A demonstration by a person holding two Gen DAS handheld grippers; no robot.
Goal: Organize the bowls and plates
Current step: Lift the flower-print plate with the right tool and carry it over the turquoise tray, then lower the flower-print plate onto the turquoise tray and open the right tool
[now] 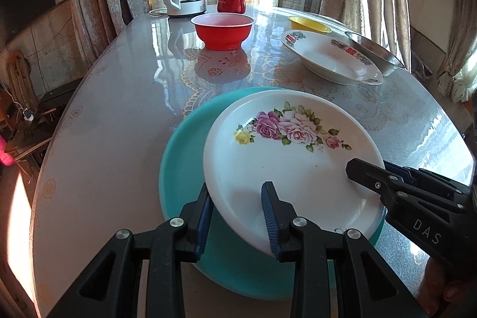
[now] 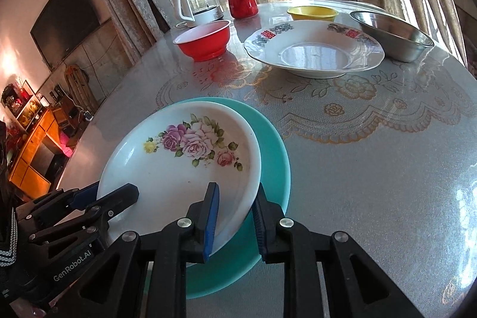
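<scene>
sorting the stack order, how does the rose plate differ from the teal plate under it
The rose plate is white with printed flowers; the teal plate is plain. The rose plate is smaller, sits on top off-centre, and both grippers straddle its rim; the teal plate lies on the table. Both are round and shallow.

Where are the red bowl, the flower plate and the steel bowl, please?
red bowl (image 1: 222, 33), left wrist view, on its outer side wall.
flower plate (image 2: 179, 169), right wrist view, on its white centre.
steel bowl (image 2: 393, 35), right wrist view, on its inner wall.

Rose-print white plate (image 1: 286, 157) tilted atop teal plate (image 1: 184, 169); bowls behind.
</scene>
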